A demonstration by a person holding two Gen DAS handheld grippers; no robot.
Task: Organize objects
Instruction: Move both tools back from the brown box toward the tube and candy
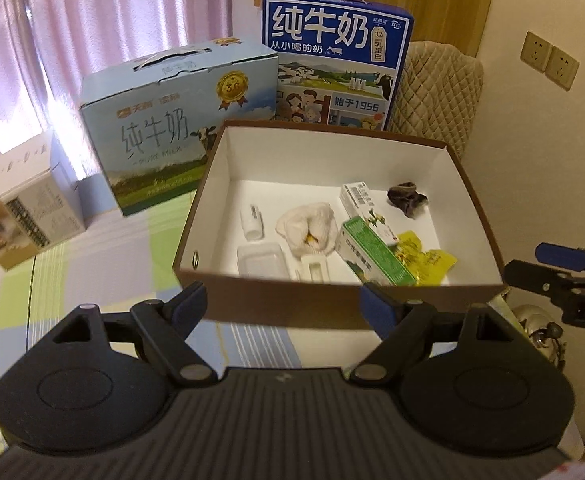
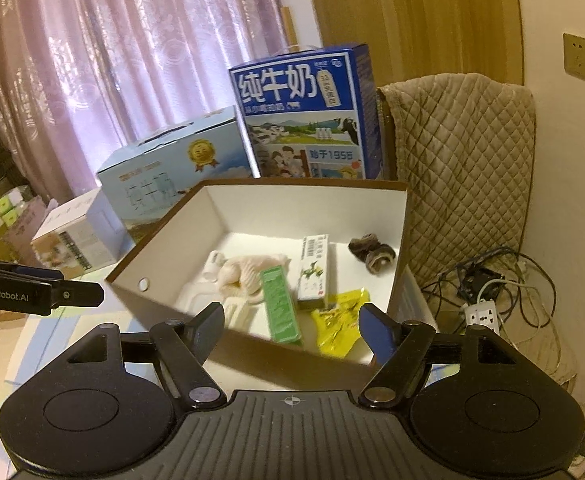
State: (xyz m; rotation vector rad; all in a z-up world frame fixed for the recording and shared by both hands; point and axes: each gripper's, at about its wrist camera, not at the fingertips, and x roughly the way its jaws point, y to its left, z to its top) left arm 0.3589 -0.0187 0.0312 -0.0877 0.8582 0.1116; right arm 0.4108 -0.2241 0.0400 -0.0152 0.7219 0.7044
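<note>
Box (image 1: pixel 196 236): brown w/ white inside; holds green carton (image 1: pixel 376 256), yellow packet (image 1: pixel 432 260), cloth (image 1: pixel 308 228).
My L tongs (image 1: pixel 284 300): wide, empty.
My R tongs (image 2: pixel 292 326): wide, empty.

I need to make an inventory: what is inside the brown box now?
Inside the brown box: a green box, a white medicine box, a yellow packet, a crumpled cloth, a dark item, white plastic pieces. The front wall hides the nearest floor.

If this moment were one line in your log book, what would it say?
left claw: open, empty | right claw: open, empty | both before brown box | green carton, yellow packet inside
</note>
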